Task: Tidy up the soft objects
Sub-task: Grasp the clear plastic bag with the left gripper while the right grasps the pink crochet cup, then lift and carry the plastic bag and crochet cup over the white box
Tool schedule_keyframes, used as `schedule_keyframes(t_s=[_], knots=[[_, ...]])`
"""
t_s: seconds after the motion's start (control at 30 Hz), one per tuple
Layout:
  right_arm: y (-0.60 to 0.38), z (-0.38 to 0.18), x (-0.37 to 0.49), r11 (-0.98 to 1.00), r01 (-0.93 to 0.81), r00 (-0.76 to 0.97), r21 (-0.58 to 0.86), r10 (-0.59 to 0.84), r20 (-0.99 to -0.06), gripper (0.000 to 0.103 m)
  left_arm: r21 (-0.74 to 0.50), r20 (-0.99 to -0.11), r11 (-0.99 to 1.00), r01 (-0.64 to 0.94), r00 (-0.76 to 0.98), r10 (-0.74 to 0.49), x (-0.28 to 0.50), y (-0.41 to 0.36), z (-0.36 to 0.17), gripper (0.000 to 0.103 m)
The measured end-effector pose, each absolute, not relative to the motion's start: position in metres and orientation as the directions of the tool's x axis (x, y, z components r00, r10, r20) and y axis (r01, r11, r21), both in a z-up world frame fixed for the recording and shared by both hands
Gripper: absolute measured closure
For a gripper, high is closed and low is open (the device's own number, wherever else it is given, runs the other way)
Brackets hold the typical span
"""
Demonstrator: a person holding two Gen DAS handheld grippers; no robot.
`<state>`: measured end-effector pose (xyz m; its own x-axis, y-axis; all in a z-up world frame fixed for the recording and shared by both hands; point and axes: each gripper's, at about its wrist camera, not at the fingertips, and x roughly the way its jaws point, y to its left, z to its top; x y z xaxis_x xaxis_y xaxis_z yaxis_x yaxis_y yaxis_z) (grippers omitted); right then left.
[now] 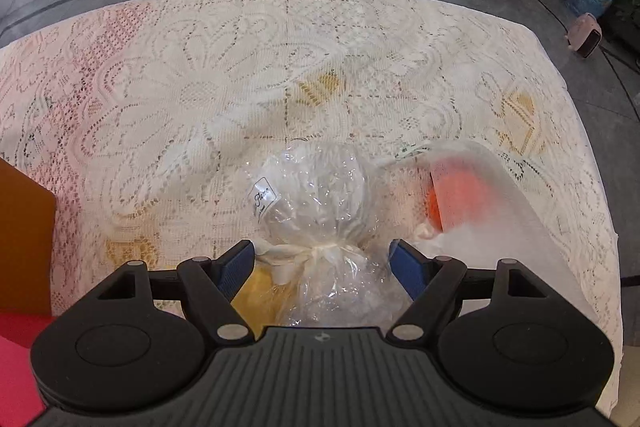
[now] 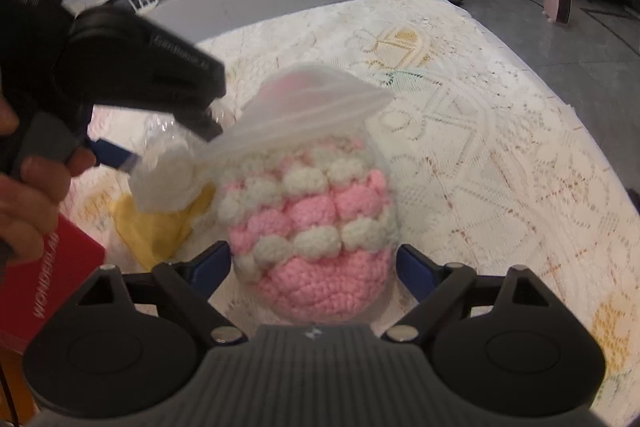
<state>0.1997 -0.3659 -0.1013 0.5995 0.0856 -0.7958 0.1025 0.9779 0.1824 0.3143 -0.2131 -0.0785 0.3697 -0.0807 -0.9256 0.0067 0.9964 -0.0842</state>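
Your left gripper (image 1: 322, 263) jaws gape astride the knotted plastic bag (image 1: 316, 187); right gripper (image 2: 314, 267), jaws wide beside it, straddles the crochet pouch (image 2: 312, 223), both poised for pickup

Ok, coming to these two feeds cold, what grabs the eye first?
The pink-and-white crocheted pouch fills the right wrist view, sitting between the open right gripper fingers on the lace tablecloth. In the left view, a crinkly clear plastic bag tied at its neck lies between the open left gripper fingers.
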Motion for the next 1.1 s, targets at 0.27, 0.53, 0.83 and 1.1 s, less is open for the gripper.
schedule_keyframes(t_s=[0.27, 0.53, 0.83, 1.1], knots=[[-0.364, -0.091, 0.191, 0.981, 0.068, 0.61, 0.183, 0.104, -0.785, 0.037, -0.134, -0.911, 0.991, 0.016, 0.391, -0.13, 0.306, -0.209, -0.074, 0.044], [-0.376, -0.082, 0.176, 0.97, 0.071, 0.62, 0.234, 0.141, -0.772, 0.056, -0.129, -0.873, 0.991, 0.039, 0.47, -0.132, 0.284, -0.198, -0.043, 0.047], [-0.383, -0.088, 0.157, 0.946, 0.06, 0.595, 0.32, 0.223, -0.772, 0.062, -0.248, -0.79, 0.967, 0.063, 0.564, -0.239, 0.245, -0.166, 0.003, 0.047], [-0.382, -0.081, 0.138, 0.915, 0.069, 0.623, 0.397, 0.271, -0.733, 0.064, -0.266, -0.714, 0.958, 0.107, 0.646, -0.27, 0.212, -0.125, 0.051, 0.046]])
